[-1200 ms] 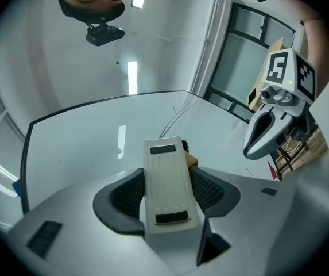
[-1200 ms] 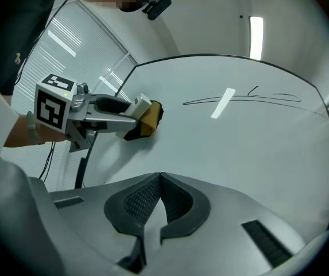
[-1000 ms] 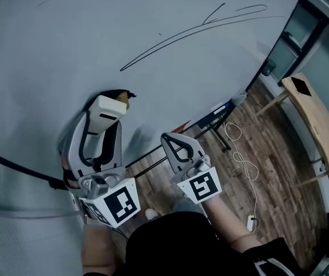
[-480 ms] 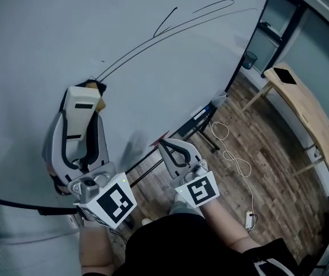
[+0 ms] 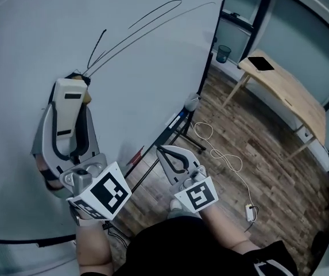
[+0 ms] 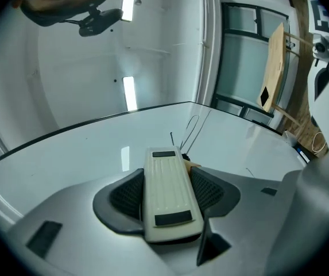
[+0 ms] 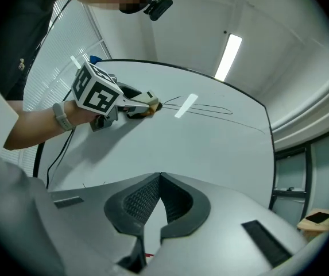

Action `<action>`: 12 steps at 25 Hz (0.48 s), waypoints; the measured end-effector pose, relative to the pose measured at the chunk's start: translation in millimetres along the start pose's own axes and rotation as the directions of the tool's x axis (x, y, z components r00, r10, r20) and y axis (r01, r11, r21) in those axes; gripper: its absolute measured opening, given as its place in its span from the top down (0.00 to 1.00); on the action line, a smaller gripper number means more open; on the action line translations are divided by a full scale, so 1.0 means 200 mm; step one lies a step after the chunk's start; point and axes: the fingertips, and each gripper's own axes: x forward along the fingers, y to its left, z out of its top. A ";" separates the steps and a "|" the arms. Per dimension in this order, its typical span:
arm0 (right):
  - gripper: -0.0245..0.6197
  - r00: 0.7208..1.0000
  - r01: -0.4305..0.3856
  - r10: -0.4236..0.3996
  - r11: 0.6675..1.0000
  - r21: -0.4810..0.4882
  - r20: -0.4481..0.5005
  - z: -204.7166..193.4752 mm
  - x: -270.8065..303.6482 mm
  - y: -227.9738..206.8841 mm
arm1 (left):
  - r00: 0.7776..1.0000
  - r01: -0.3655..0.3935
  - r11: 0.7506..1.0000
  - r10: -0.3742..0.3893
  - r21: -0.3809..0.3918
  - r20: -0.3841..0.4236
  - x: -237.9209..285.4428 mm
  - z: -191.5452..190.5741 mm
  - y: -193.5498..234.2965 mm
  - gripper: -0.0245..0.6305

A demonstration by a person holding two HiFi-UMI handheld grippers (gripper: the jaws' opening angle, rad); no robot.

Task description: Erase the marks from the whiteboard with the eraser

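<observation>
You are holding the right gripper (image 5: pixel 162 150) low by your body, off the board, its jaws pressed together on nothing. Your left gripper (image 5: pixel 70 112) is clamping the eraser (image 5: pixel 68 94) by its long sides and pressing it against the whiteboard (image 5: pixel 153 79). The eraser's front edge is sitting right at the lower end of the marks (image 5: pixel 144 19), which are running up and away as long, looping black lines, seemingly unbroken. By my judgement the wiping is only starting, and nearly all of it is left.
</observation>
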 end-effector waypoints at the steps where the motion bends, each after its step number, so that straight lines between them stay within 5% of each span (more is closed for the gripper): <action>1: 0.92 1.000 0.025 -0.025 1.000 -0.002 -0.006 -0.03 -0.02 -0.06 | 1.000 0.014 1.000 -0.014 0.008 -0.003 0.05 0.02 -0.05 0.56; 6: 0.92 0.992 0.127 -0.127 0.992 -0.007 -0.024 -0.10 -0.17 -0.28 | 0.997 0.079 0.996 -0.078 0.053 -0.017 0.22 0.16 -0.24 0.56; 12: 0.92 0.988 0.153 -0.152 0.988 0.012 -0.037 -0.12 -0.23 -0.38 | 0.999 0.047 0.997 -0.047 0.062 0.001 0.27 0.24 -0.27 0.56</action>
